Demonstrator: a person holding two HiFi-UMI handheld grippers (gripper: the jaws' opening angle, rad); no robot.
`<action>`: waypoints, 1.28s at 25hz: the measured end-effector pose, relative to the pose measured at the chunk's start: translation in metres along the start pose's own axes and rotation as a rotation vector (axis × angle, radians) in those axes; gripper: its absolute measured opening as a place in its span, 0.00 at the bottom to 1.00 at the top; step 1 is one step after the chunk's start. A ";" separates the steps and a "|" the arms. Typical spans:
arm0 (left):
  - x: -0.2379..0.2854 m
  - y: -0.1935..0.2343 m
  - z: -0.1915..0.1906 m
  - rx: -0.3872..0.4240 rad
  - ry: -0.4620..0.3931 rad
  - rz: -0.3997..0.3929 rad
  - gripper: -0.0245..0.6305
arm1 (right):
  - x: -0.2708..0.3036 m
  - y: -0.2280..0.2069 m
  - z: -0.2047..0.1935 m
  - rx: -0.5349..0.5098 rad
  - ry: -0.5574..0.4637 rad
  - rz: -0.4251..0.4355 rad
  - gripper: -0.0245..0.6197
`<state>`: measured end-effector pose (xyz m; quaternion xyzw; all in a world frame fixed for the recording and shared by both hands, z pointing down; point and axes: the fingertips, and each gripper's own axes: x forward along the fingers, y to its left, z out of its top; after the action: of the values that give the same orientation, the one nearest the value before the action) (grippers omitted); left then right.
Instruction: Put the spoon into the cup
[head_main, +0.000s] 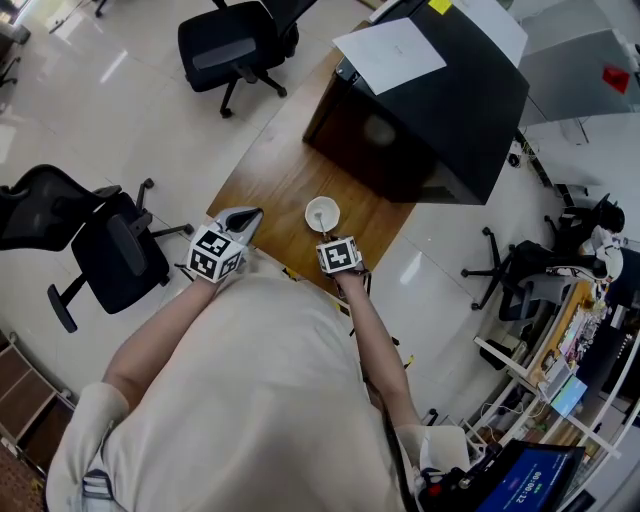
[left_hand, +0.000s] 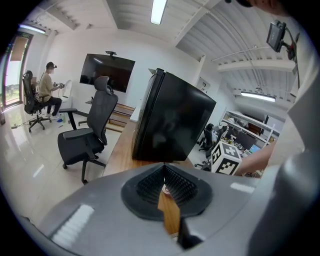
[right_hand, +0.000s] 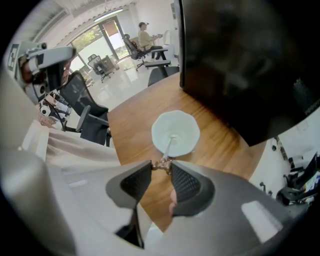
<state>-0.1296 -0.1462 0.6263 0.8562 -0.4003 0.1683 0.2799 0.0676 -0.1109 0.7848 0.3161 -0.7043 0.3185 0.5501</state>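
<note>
A white cup (head_main: 309, 212) stands on the wooden table (head_main: 270, 170), near its front edge. A thin spoon (right_hand: 169, 147) leans in the cup (right_hand: 188, 121), bowl down inside, its ornate handle end sticking out toward me. My right gripper (right_hand: 161, 164) points steeply down just in front of the cup and is shut on that handle end at its fingertips. In the head view the right gripper (head_main: 331, 238) sits under its marker cube. My left gripper (head_main: 249, 216) hovers left of the cup, shut and empty; in its own view the left gripper (left_hand: 164, 170) shows its pads meeting.
A large black cabinet (head_main: 430, 110) with a white sheet of paper (head_main: 390, 52) on top stands on the far half of the table, close behind the cup. Black office chairs (head_main: 240, 45) (head_main: 110, 250) stand on the glossy floor to the left.
</note>
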 end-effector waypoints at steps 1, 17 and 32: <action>0.000 0.000 0.000 -0.001 0.000 0.000 0.04 | 0.000 0.000 -0.001 0.002 0.008 -0.002 0.23; -0.007 0.013 0.003 -0.005 -0.010 0.013 0.04 | 0.013 -0.002 0.006 0.032 -0.009 0.000 0.23; -0.011 0.040 0.019 0.019 0.009 -0.007 0.04 | 0.017 -0.003 0.005 0.148 -0.014 0.008 0.24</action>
<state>-0.1661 -0.1722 0.6191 0.8596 -0.3942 0.1748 0.2741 0.0636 -0.1188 0.8011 0.3553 -0.6840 0.3696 0.5190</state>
